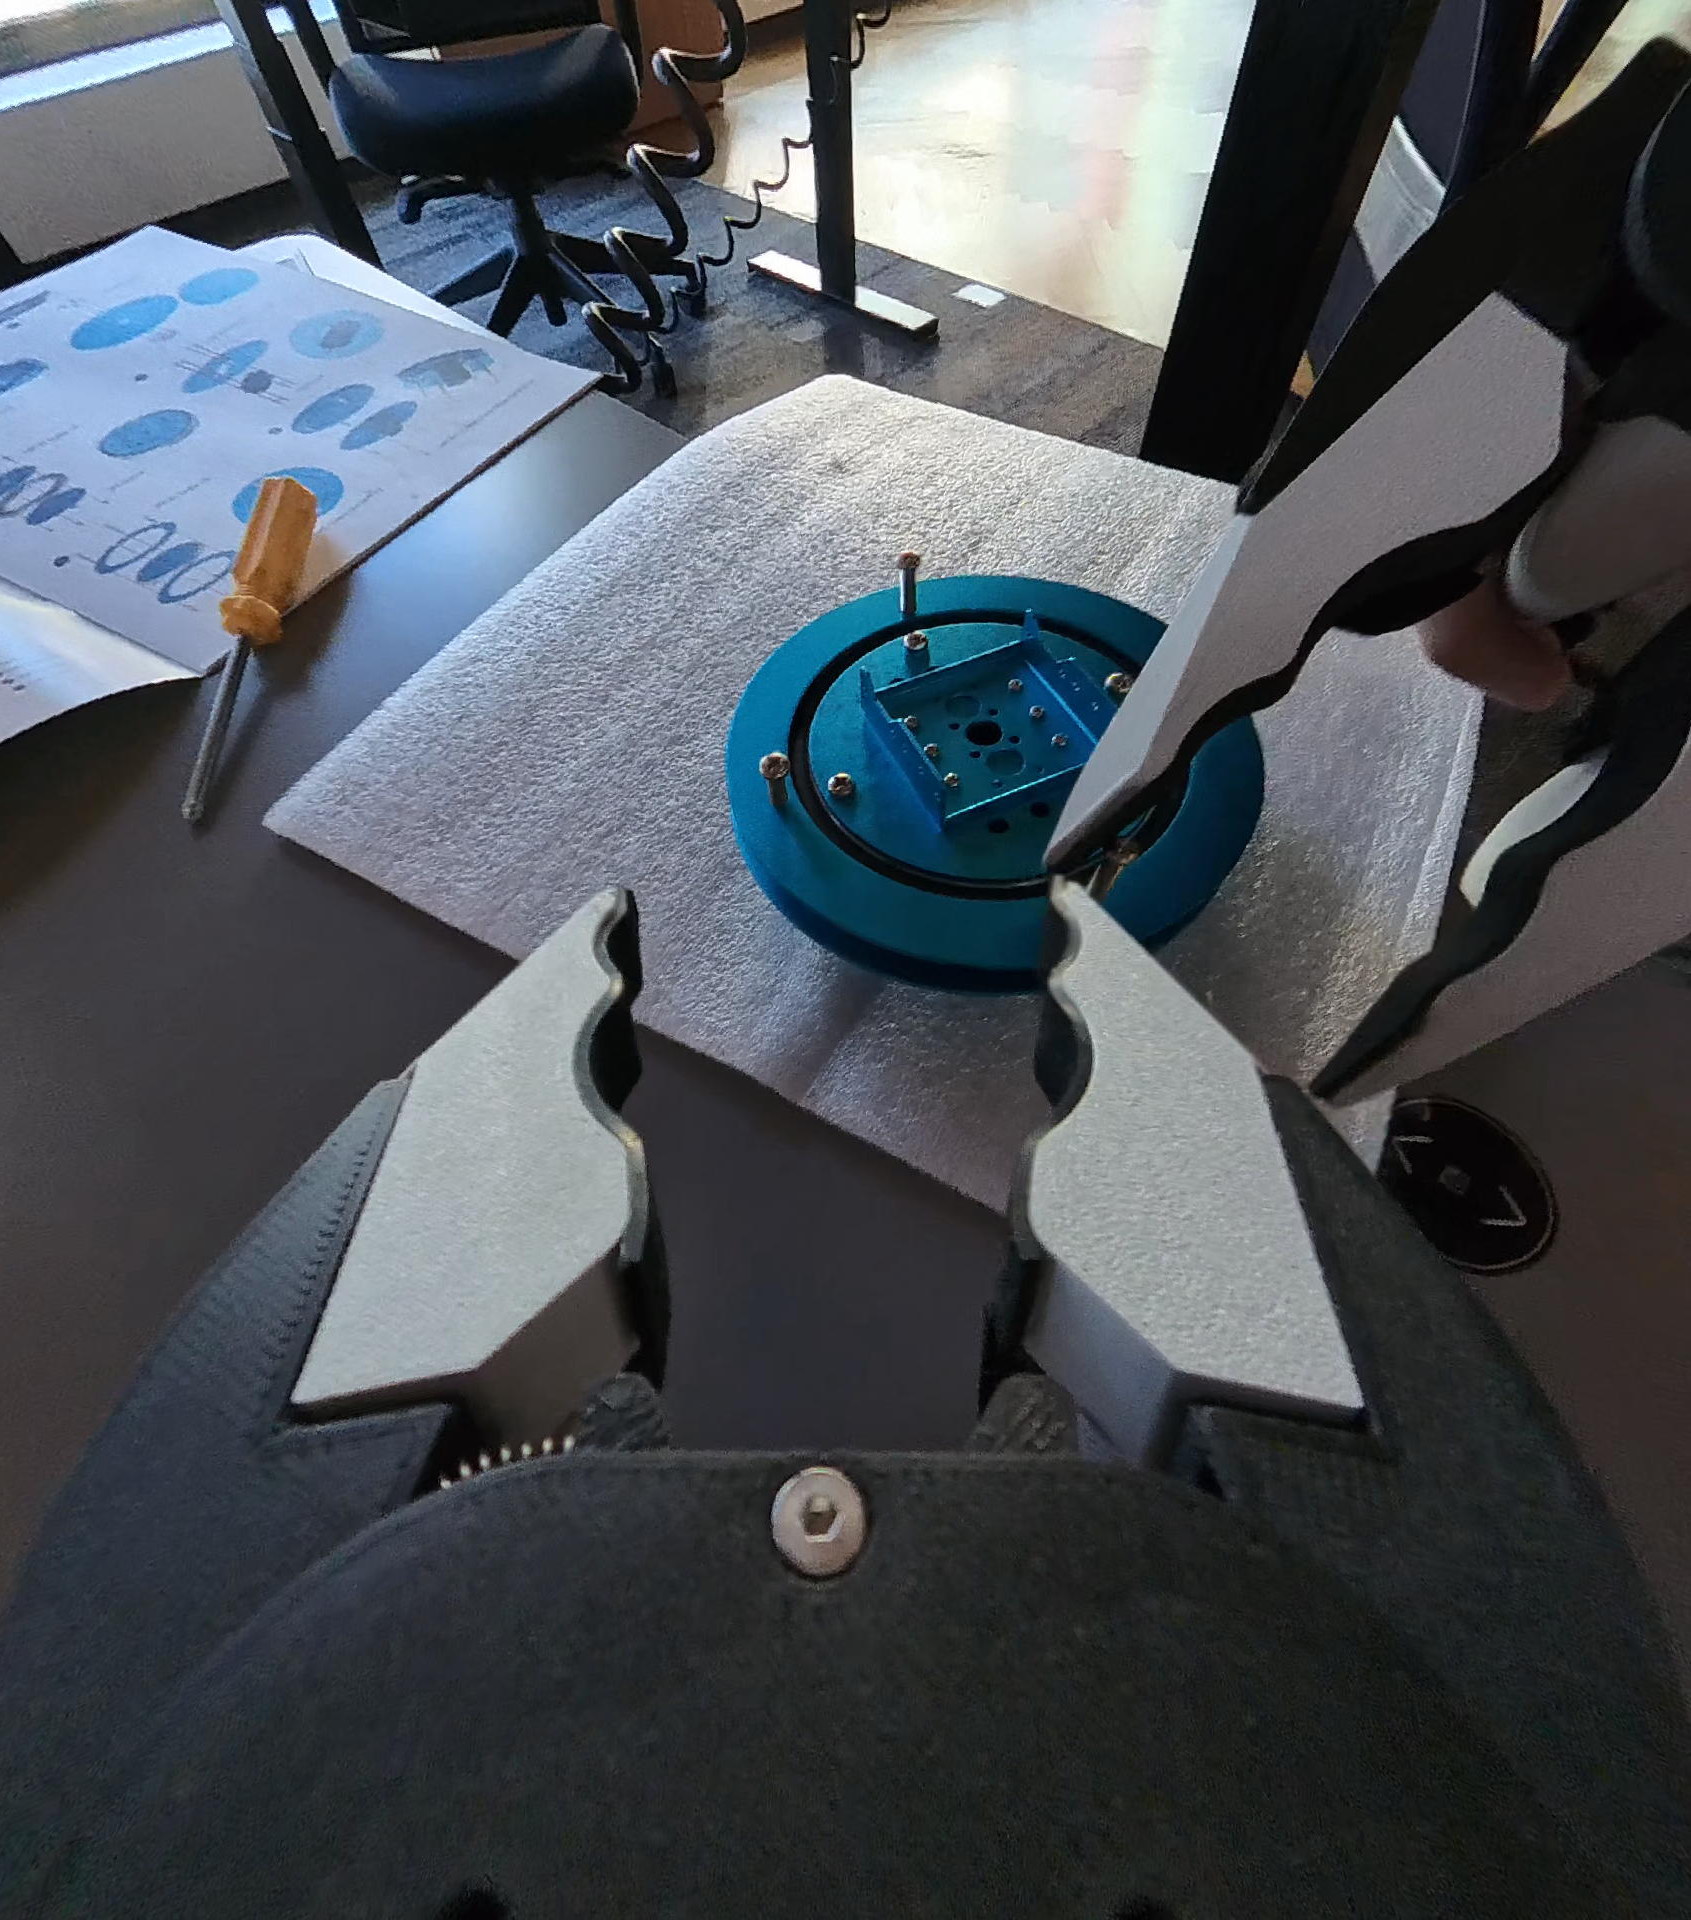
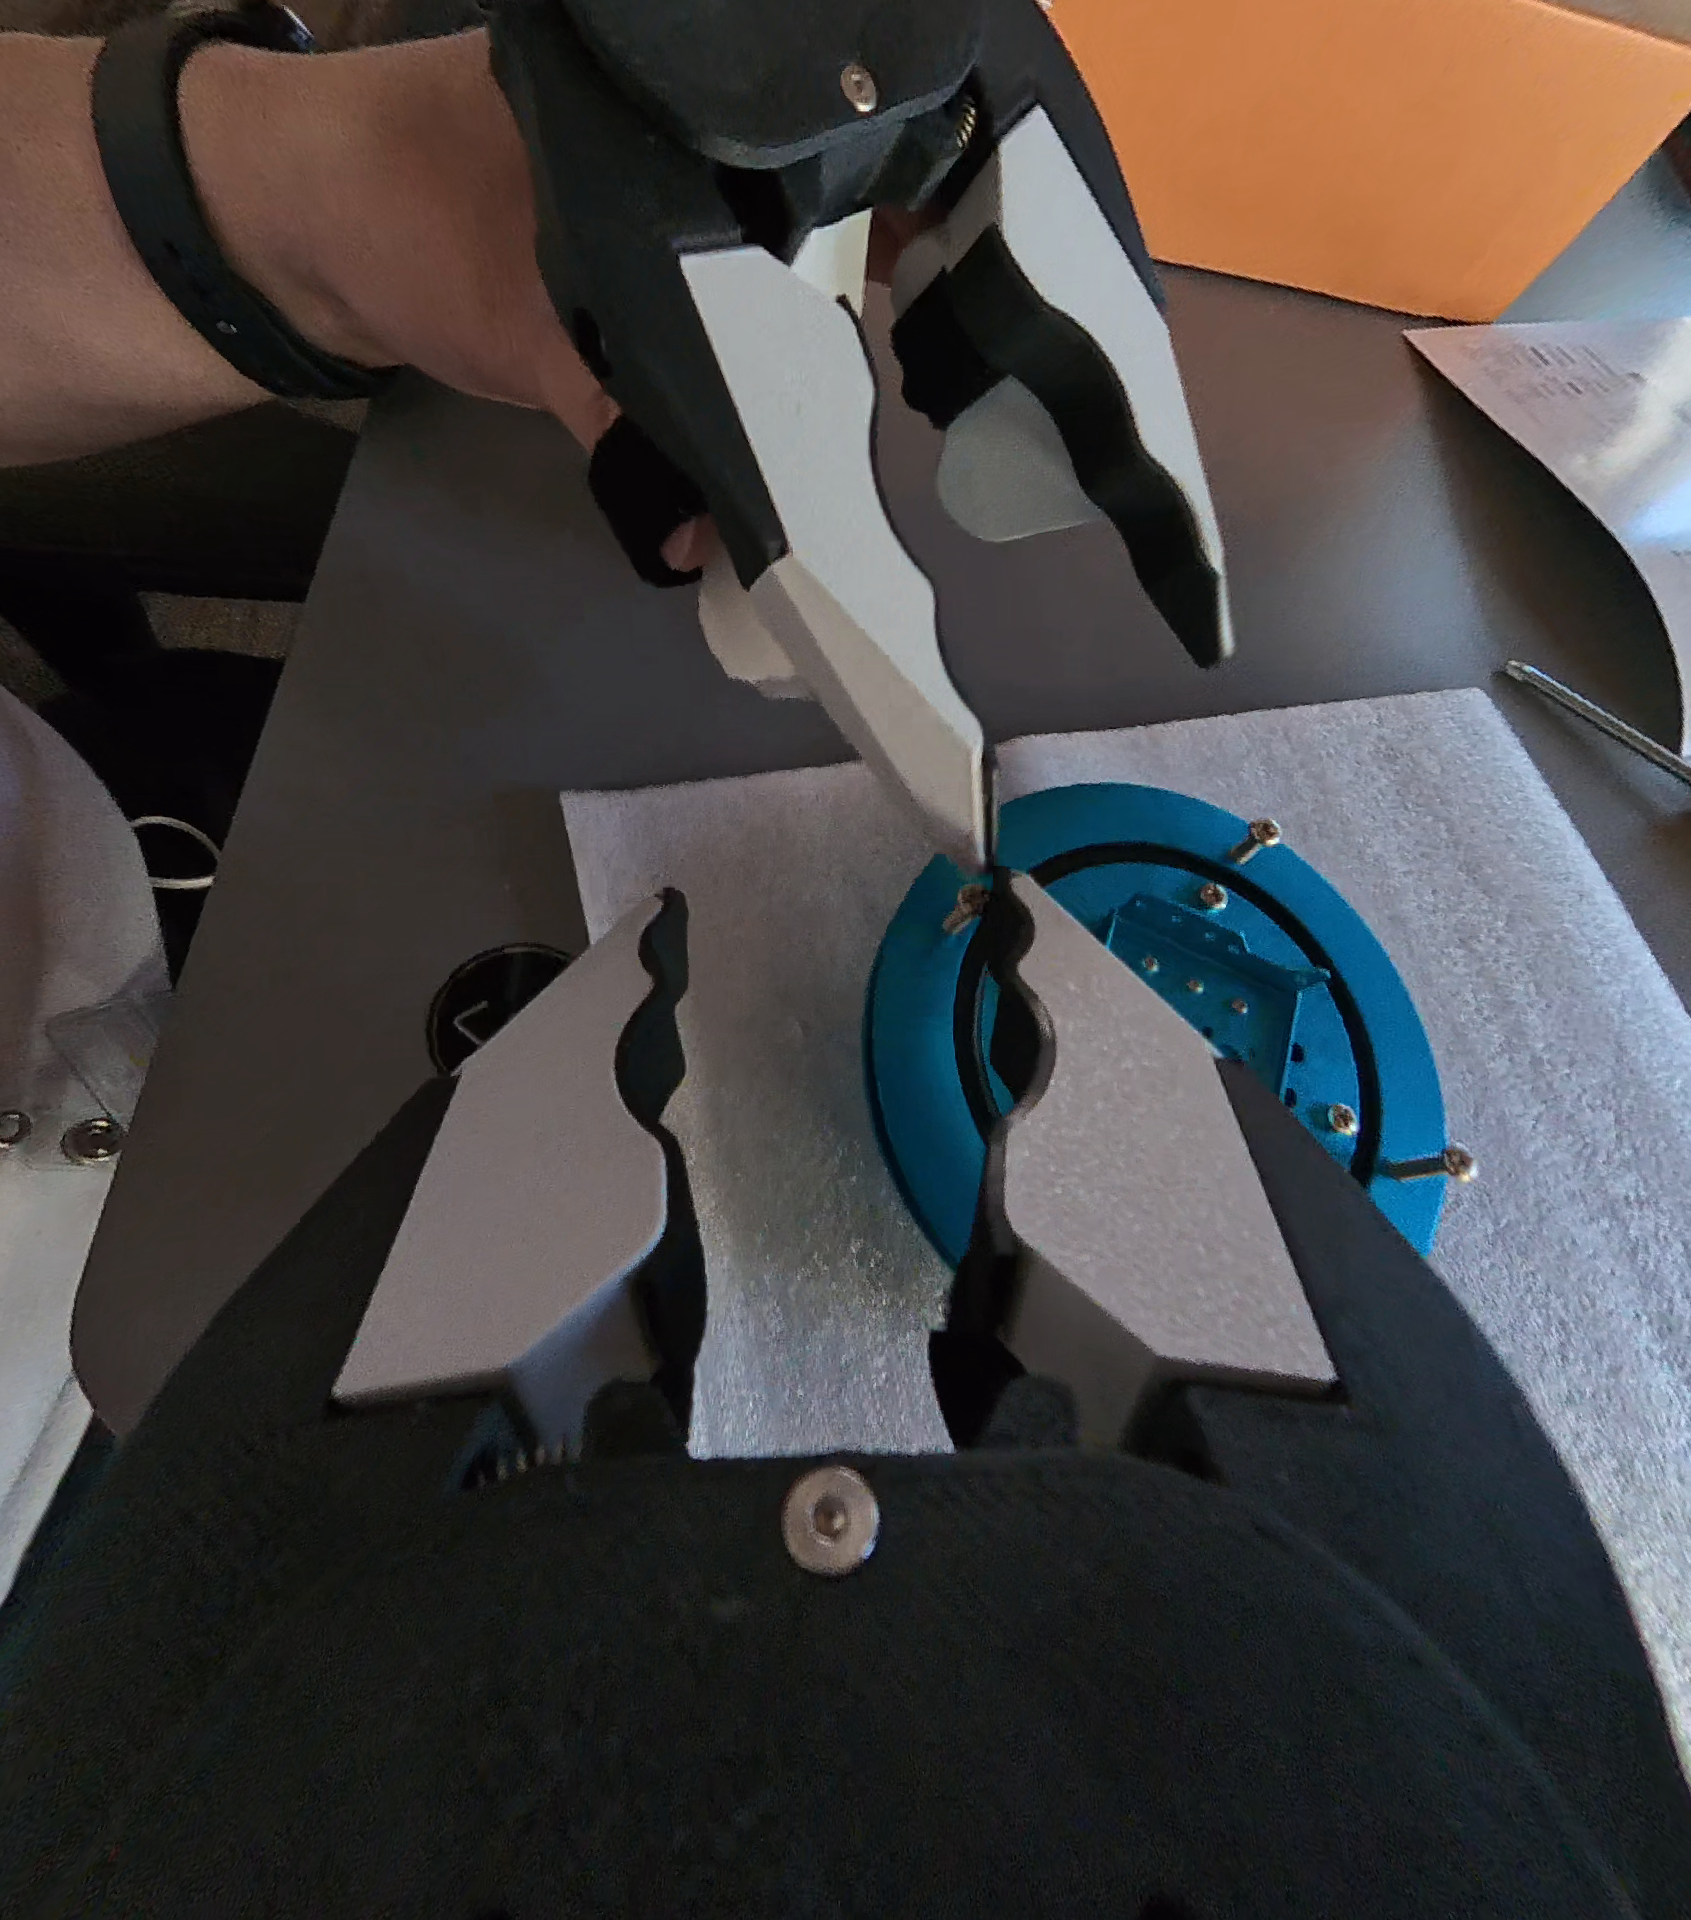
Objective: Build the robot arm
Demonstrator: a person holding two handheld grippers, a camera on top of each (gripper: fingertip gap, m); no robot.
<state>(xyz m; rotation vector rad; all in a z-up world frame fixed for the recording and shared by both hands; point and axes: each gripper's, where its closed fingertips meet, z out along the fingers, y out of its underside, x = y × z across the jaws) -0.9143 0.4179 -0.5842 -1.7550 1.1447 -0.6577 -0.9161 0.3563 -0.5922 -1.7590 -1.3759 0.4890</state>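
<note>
A blue round disc (image 1: 914,925) with a black ring, a blue bracket (image 1: 976,738) at its centre and several upright screws lies on a white foam sheet (image 1: 560,727). My left gripper (image 1: 841,904) is open and empty at the disc's near edge. Its right fingertip meets a fingertip of my right gripper (image 1: 1194,971), which is also open, beside a screw (image 1: 1116,868) on the rim. In the right wrist view my right gripper (image 2: 841,894) is open, with one finger over the disc (image 2: 1360,935). The left gripper (image 2: 1095,748) reaches down opposite it, next to the same screw (image 2: 966,904).
An orange-handled screwdriver (image 1: 269,561) and open instruction sheets (image 1: 145,416) lie on the dark table left of the foam. A round black grommet (image 1: 1464,1184) sits in the tabletop. An orange cardboard box (image 2: 1392,135) stands at the back. An office chair (image 1: 498,104) stands beyond the table.
</note>
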